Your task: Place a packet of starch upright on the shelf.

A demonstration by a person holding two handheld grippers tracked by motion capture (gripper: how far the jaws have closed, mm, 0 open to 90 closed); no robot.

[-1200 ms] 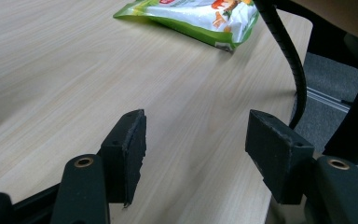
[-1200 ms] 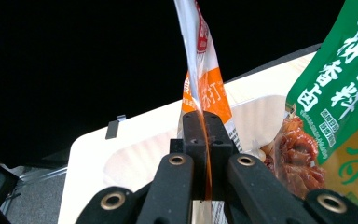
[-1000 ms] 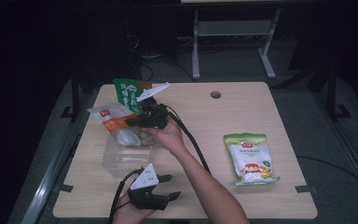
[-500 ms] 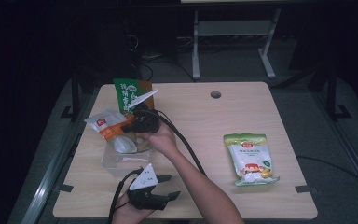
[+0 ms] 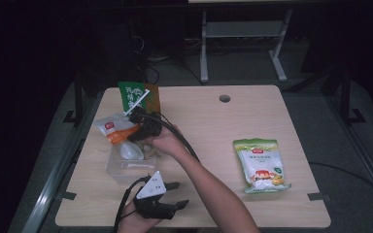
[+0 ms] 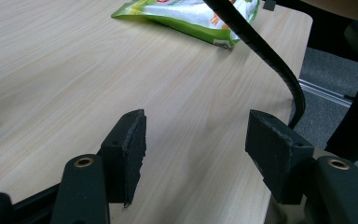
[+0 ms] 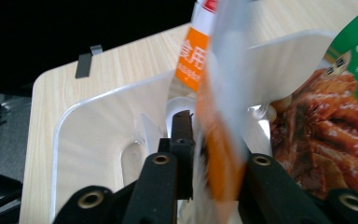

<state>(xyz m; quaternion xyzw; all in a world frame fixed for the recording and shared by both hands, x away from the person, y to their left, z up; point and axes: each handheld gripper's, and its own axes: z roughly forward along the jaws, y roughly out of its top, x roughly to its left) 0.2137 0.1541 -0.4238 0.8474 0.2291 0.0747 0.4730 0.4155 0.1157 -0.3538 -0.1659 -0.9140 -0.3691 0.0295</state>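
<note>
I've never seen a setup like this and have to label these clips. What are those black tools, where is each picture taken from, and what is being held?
A person holds a hand-operated two-jaw gripper in each hand. The high view looks down on the wooden table; each gripper view comes from a camera riding on that gripper.

The right gripper has an orange and white packet between its jaws, which have just been opening, over a clear plastic box. The left gripper rests open and empty near the table's front edge. A green packet stands behind the box; a green and white bag lies to the right.
</note>
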